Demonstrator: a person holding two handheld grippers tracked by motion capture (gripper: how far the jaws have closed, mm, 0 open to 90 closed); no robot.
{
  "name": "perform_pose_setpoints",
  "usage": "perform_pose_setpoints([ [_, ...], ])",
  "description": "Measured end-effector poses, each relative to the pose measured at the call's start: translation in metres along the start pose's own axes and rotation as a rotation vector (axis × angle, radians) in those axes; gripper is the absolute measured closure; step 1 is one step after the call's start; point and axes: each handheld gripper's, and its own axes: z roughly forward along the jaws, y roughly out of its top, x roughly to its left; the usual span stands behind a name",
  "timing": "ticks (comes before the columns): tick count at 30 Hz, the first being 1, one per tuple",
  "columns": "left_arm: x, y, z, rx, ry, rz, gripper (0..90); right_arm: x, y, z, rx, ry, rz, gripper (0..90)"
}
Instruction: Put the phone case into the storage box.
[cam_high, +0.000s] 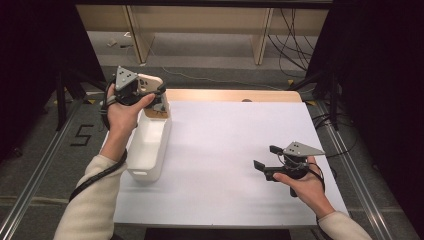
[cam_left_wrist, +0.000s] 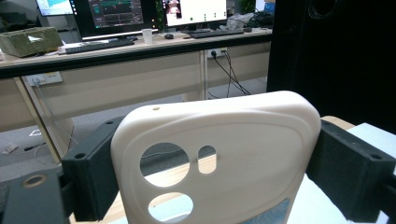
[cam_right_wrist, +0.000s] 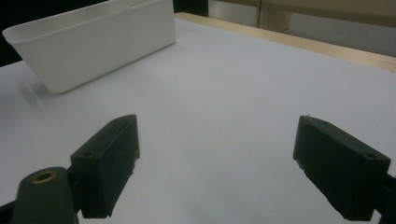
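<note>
Phone case is sitting clamped in the left gripper at ten o'clock, over the far end of the white bin. Right gripper is hovering wide and empty at four o'clock above the tabletop.

White sheet covers the table; bare wood strip along its far edge. Beyond the table: long desk with monitors, keyboards, white cup, greenish box at its left end. Cables hang under the desk, right side. Floor left of the table: taped "5".
</note>
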Motion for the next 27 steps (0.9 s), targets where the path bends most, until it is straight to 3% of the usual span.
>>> perform_pose_setpoints([
  [27, 0.011, -0.004, 0.009, 0.01, 0.012, 0.0, 11.5, 0.0, 0.0, 0.0, -0.001, 0.001, 0.003, 15.4],
])
